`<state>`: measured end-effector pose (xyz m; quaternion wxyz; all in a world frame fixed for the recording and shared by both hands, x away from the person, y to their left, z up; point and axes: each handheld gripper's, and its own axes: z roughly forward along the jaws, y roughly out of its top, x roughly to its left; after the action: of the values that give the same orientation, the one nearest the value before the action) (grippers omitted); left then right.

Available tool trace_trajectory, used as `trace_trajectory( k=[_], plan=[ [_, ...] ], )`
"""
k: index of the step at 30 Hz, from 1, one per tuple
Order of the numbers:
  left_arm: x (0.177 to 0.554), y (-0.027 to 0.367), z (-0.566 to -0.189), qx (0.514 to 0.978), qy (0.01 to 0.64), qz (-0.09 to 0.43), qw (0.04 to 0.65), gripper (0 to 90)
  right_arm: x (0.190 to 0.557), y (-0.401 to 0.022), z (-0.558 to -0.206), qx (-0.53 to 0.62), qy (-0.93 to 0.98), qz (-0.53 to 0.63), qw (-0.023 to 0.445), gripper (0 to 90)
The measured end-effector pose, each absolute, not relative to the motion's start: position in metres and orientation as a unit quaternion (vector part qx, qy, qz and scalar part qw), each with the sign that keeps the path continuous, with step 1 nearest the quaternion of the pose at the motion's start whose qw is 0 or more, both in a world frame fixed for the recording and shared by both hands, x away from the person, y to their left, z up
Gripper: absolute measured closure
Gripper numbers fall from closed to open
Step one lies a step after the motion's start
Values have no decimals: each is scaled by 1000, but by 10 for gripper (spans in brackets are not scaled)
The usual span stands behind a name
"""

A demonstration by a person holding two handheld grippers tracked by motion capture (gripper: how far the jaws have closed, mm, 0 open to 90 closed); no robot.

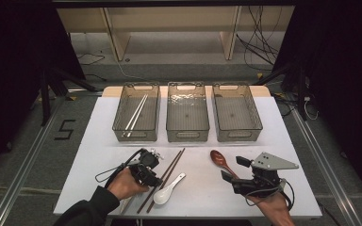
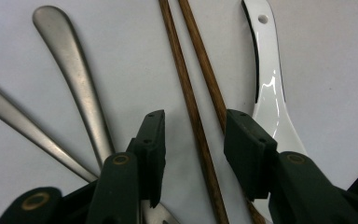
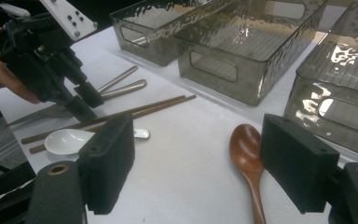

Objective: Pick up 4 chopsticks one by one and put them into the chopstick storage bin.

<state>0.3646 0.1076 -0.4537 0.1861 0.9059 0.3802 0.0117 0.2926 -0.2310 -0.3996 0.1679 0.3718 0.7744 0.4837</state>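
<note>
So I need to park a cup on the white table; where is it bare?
Bare: the table strip between the brown wooden chopsticks and brown wooden spoon. Crowded: around the left gripper, by the white ceramic spoon.

bright table, dark surround, glare on bins [image 3: 242, 60]
</note>
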Motion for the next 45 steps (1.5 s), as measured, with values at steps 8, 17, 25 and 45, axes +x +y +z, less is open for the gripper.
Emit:
trace_trajectory(
  k=[8, 17, 25, 45],
  plan=[
    [363, 107, -459, 907, 380, 21, 181, 657, 292, -231, -399, 372, 774, 484, 168, 276],
    [362, 104, -463, 913, 371, 25, 170, 723, 292, -231, -399, 372, 774, 483, 168, 276],
    [364, 101, -462, 917, 367, 28, 153, 781, 293, -231, -400, 373, 774, 483, 168, 276],
    [367, 102, -461, 915, 374, 24, 150, 843, 293, -231, -399, 374, 774, 483, 168, 276]
  ],
)
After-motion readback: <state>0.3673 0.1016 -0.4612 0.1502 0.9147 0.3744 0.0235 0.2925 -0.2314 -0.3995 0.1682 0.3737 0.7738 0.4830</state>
